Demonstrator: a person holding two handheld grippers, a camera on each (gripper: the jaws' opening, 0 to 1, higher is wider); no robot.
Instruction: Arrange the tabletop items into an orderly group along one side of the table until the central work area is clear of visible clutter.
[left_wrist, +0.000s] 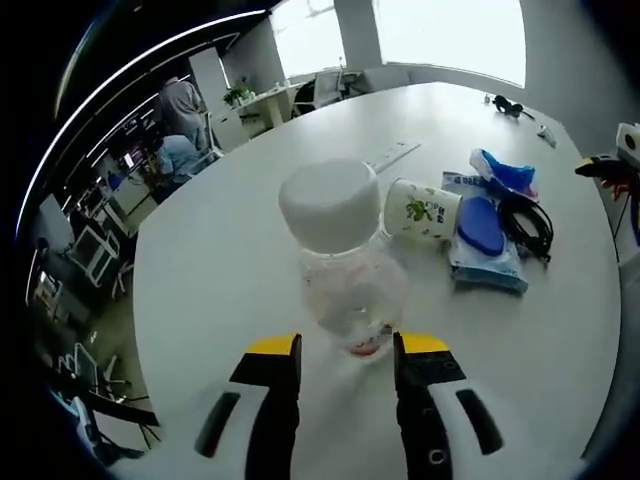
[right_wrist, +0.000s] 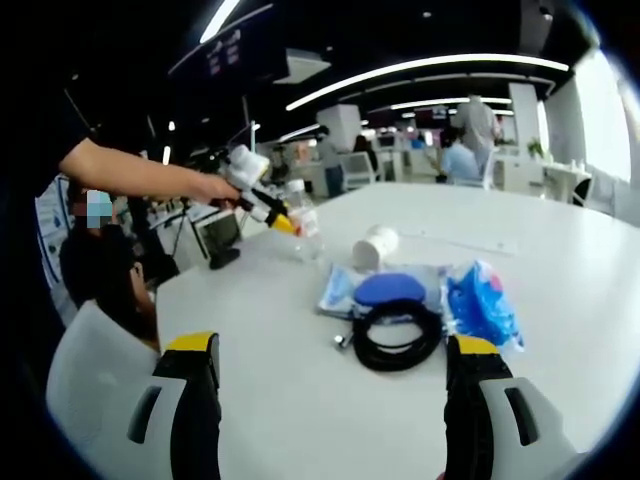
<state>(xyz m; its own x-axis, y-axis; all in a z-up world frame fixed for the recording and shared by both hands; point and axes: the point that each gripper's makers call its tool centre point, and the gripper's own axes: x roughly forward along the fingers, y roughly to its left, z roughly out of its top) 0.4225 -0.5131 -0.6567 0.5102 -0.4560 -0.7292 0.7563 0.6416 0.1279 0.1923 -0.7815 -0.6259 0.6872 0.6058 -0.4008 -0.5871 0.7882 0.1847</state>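
Observation:
A clear plastic bottle (left_wrist: 350, 290) with a white cap (left_wrist: 330, 205) stands upright between my left gripper's (left_wrist: 347, 347) yellow-tipped jaws, which are shut on its lower part. In the right gripper view the same bottle (right_wrist: 303, 232) is at the table's far left, held by the left gripper (right_wrist: 272, 217) in a person's hand. A paper cup (left_wrist: 420, 210) lies on its side beside a blue-lidded wipes pack (left_wrist: 485, 240), a black cable coil (left_wrist: 528, 225) and a blue bag (left_wrist: 505, 172). My right gripper (right_wrist: 335, 400) is open above the table, just short of the cable coil (right_wrist: 400, 335).
A long white strip (left_wrist: 392, 155) lies beyond the cup, and small dark items (left_wrist: 508, 104) sit at the table's far edge. A white chair back (right_wrist: 90, 380) stands at the near left. Bare round tabletop (left_wrist: 220, 250) stretches left of the bottle. People sit at desks behind.

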